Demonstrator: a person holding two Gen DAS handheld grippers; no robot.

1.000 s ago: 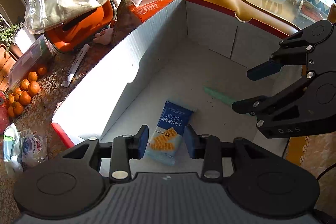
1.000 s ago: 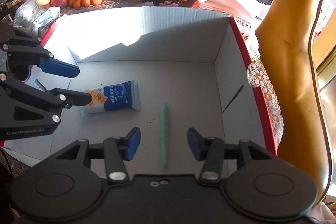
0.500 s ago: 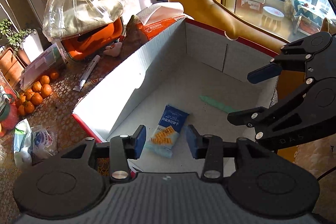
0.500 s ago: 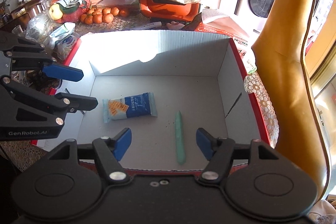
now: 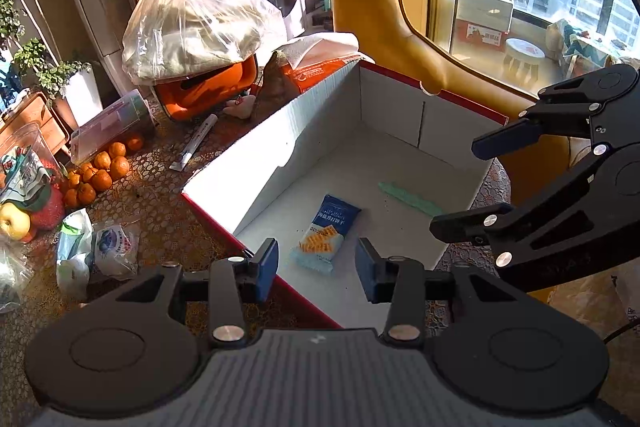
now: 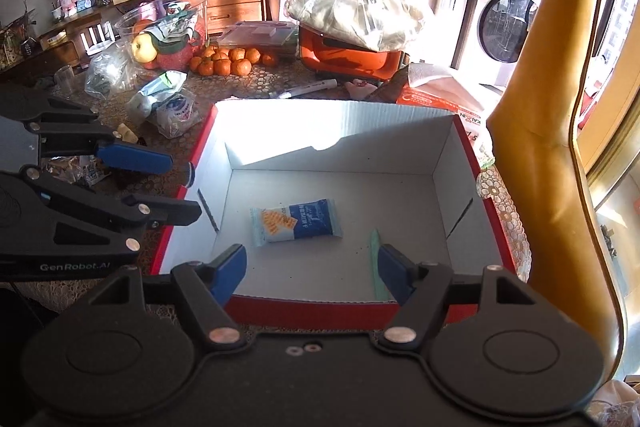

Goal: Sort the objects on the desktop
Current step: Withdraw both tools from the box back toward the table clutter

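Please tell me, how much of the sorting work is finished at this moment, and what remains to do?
Done: a blue cracker packet and a green stick lie apart on the floor of the red-edged box.
In hand: nothing. The left gripper and the right gripper are both open and empty; the right jaws have just been opening.
Left: a white pen, snack bags and oranges remain on the table outside the box.

A blue cracker packet (image 5: 325, 233) is lying flat in the white-lined box (image 5: 280, 131), seen between and beyond the left jaws; a green stick (image 6: 376, 259) is lying beside it, partly hidden by the right jaws.
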